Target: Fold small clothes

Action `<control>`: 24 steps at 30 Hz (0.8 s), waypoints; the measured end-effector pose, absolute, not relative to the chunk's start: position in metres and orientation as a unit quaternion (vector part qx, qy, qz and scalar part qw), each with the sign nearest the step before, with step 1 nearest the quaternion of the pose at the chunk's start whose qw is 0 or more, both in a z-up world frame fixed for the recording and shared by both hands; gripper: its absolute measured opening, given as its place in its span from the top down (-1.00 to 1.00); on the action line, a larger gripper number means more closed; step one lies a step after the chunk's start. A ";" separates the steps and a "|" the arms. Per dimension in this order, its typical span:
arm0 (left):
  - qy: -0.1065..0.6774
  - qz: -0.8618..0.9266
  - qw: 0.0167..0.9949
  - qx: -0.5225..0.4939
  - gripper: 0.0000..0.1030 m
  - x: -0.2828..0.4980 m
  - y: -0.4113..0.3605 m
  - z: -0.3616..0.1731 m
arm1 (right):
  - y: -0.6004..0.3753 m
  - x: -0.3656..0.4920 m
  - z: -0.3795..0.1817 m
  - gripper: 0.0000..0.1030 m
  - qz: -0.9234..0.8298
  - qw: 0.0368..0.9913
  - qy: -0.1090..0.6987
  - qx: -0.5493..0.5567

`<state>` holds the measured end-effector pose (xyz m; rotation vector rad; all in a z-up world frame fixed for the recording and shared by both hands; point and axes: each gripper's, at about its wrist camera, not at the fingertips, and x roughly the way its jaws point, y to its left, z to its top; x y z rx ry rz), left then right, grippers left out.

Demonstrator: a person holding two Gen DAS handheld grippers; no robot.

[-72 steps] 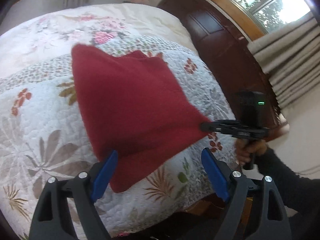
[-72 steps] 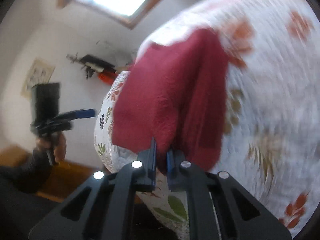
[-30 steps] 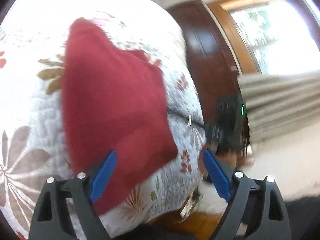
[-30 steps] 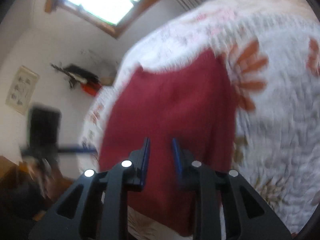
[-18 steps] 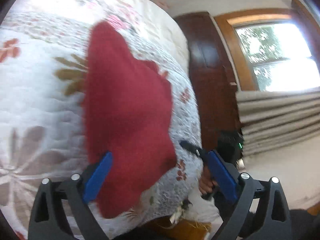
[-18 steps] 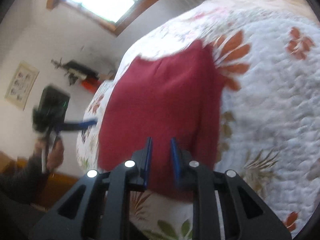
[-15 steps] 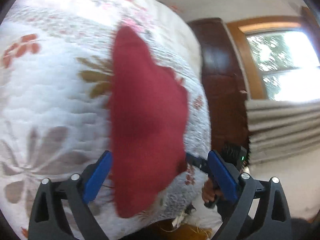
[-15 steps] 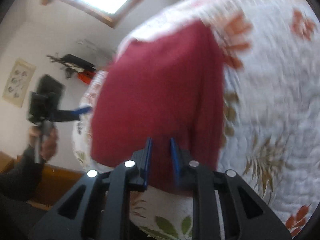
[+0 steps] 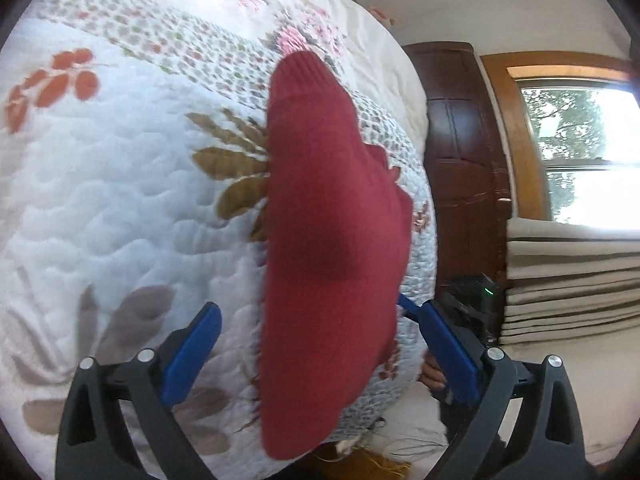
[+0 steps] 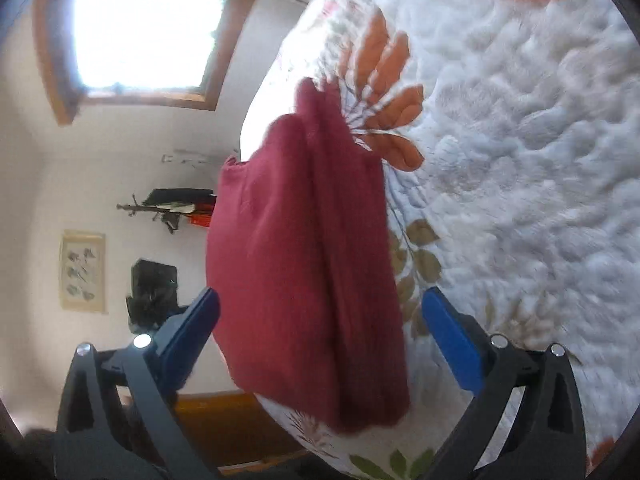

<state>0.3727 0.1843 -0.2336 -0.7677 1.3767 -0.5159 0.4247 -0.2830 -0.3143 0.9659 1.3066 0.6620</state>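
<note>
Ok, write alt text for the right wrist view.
A folded dark red knit garment lies on a white floral quilt, framed by the open right gripper and its blue fingers. Behind are a bright window and a wall picture.

Folded red knit garment (image 9: 328,240) on floral quilt (image 9: 120,208), left claw (image 9: 320,344) spread wide

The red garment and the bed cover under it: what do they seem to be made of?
The red garment looks like knitted wool or acrylic, matte: fine ribbing shows at its far end. The bed cover looks like quilted cotton, matte, with puffy stitched waves and printed leaves. The exact fibres cannot be told.
</note>
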 end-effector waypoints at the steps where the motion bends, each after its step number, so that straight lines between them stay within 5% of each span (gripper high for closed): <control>1: 0.620 -0.234 0.667 -0.341 -0.92 0.378 0.180 -0.239 | -0.279 0.432 -0.319 -0.95 0.294 0.633 0.575 0.426; 19: 0.671 -0.247 0.615 -0.332 -0.93 0.419 0.125 -0.286 | -0.233 0.440 -0.335 -0.96 0.317 0.611 0.627 0.365; 21: 0.673 -0.246 0.619 -0.322 -0.90 0.419 0.123 -0.280 | -0.232 0.437 -0.326 -0.87 0.315 0.623 0.619 0.360; 24: 0.684 -0.224 0.635 -0.281 -0.45 0.419 0.115 -0.274 | -0.220 0.437 -0.316 -0.34 0.316 0.631 0.610 0.360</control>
